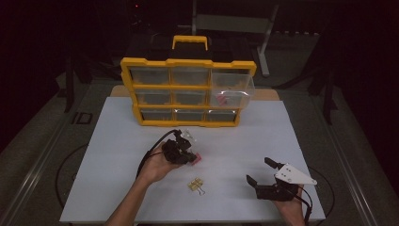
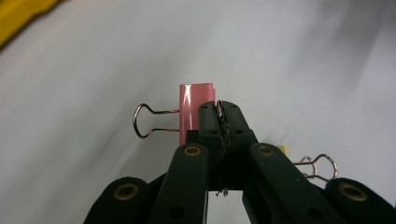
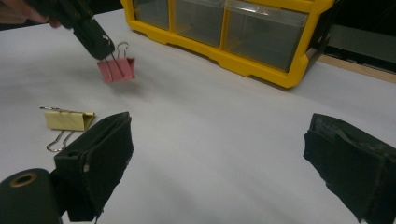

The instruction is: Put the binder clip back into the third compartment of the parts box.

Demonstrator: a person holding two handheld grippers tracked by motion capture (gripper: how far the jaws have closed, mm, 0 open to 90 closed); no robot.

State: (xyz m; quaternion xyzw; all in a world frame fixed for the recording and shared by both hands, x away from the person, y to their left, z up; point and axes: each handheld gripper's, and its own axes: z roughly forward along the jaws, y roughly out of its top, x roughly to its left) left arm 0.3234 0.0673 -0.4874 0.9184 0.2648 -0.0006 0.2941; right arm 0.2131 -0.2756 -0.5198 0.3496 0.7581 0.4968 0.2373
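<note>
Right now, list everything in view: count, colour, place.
Pink binder clip: one, pink, lifted off the table by a wire handle.
Yellow binder clip: one, pale yellow, lying on the table near the front.
Drawer organiser: one, yellow frame with clear drawers, at the table's far edge; upper right drawer pulled out.
Table: one, white.
Left gripper: one, black, shut on the pink clip's handle.
Right gripper: one, black, open, near the table's front right.
</note>
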